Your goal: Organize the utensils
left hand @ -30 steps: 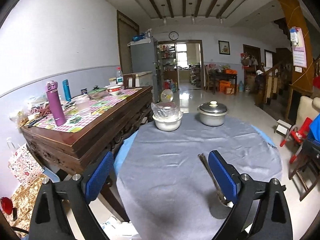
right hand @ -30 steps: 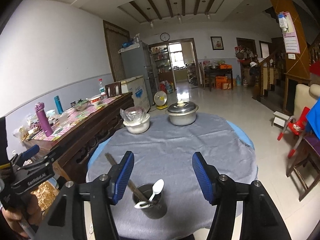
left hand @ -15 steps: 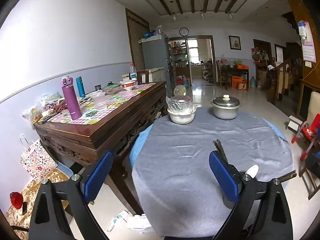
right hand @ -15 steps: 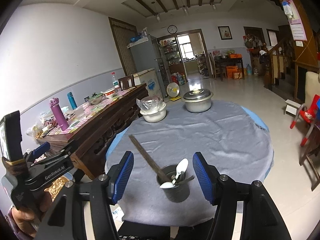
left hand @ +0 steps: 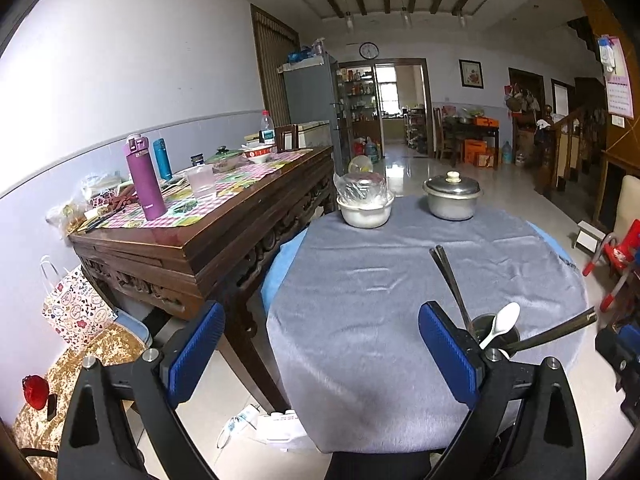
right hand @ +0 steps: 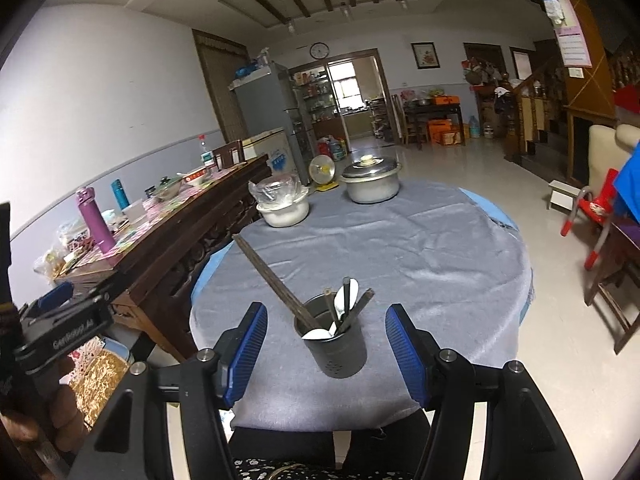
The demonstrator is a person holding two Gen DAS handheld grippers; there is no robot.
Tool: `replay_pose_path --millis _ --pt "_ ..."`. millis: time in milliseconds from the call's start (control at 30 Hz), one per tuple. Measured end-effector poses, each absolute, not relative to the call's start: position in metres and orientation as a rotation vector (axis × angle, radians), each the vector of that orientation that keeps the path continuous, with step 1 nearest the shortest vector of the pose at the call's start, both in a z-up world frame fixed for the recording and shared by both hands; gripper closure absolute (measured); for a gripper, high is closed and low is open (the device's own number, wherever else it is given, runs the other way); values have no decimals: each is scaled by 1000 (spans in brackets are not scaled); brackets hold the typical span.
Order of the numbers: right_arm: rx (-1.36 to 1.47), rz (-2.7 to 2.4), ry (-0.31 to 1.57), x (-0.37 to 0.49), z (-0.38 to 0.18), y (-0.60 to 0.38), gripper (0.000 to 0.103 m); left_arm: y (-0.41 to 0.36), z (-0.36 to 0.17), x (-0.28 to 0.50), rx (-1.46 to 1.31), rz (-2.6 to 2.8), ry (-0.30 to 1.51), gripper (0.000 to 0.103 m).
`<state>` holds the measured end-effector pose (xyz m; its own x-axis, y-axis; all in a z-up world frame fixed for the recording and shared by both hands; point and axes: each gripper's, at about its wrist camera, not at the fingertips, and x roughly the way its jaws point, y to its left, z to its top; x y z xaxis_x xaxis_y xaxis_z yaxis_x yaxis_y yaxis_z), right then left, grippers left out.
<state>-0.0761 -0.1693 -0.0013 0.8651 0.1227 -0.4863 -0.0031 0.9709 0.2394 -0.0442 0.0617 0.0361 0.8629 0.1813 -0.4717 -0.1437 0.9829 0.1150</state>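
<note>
A dark grey utensil cup [right hand: 336, 348] stands on the grey tablecloth [right hand: 400, 248] near the round table's front edge. It holds long dark chopsticks [right hand: 272, 276] leaning left and white spoons [right hand: 347, 294]. My right gripper [right hand: 326, 320] is open just short of the cup, and its blue pads [right hand: 246, 354] stay clear of the cup on both sides. My left gripper [left hand: 322, 312] is open and holds nothing, off the table's left front. In the left wrist view the cup [left hand: 494, 326] shows behind the right finger, with a spoon [left hand: 505, 319] and chopsticks [left hand: 448, 276].
A plastic-covered white bowl [right hand: 284, 208] and a lidded metal pot [right hand: 372, 184] stand at the table's far side. A dark wooden sideboard [left hand: 224, 232] with a purple bottle [left hand: 145, 178] stands close on the left. A red chair [right hand: 592, 216] is at the right. A hand [right hand: 36, 420] holds the left gripper.
Both grippers have sunk and drawn back toward the table's near edge. The cup now sits higher in the right wrist view, and it has come into the left wrist view.
</note>
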Motion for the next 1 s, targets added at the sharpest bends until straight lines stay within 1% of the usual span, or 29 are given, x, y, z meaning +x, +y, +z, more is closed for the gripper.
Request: replay_pose_path --millis 1000 --pt "207 58 557 -67 -5 -159 37 67 31 -49 74 158 511 6"
